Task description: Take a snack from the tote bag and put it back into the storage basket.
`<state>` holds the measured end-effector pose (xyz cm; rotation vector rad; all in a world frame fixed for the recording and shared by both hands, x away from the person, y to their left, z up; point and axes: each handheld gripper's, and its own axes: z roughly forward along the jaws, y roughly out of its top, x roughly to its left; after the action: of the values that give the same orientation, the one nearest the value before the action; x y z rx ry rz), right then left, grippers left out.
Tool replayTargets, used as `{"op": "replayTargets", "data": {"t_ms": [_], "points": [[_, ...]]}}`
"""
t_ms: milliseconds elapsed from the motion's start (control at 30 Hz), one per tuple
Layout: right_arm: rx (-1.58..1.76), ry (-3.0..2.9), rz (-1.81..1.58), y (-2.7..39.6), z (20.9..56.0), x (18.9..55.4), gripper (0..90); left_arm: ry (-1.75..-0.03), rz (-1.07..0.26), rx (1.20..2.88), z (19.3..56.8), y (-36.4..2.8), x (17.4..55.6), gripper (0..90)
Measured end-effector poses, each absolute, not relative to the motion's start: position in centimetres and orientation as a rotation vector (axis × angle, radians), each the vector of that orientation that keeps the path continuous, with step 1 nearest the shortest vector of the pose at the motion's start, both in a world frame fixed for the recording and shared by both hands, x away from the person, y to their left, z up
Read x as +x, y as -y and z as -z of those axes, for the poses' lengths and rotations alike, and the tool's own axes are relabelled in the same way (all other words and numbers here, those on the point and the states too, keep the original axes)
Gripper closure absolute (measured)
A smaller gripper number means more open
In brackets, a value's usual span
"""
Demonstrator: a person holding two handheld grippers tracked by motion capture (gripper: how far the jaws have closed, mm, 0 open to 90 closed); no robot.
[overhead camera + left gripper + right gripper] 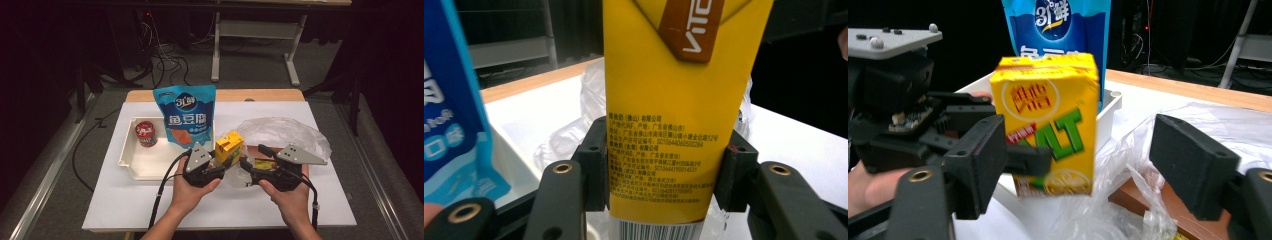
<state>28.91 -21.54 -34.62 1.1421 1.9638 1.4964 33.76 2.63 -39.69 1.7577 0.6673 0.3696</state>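
Observation:
A yellow drink carton hangs upright just above the table's middle, with my left gripper shut on it. In the left gripper view both pads press the carton on its narrow sides, low down near the barcode. My right gripper is just right of the carton, its jaws wide apart over a crumpled clear plastic bag. The right gripper view shows the carton ahead of my open right gripper, with the left gripper clamping it from the left.
A white tray at the left holds a red can and an upright blue pouch. A brown flat piece lies under the plastic bag. White sheet covers the table.

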Motion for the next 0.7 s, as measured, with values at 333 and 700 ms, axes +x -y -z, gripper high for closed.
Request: {"op": "replayTargets", "data": {"t_ms": [333,700], "points": [[1.143,-1.989,-1.493,23.1,36.5,28.5,35.5,-0.692,-0.364,1.738,39.8,-4.9,34.1,51.4],[1.096,-2.026,-1.472,23.6,37.1,28.3,18.0,-0.724,-0.370,1.726,40.0,-6.8,34.5,51.4]]}}
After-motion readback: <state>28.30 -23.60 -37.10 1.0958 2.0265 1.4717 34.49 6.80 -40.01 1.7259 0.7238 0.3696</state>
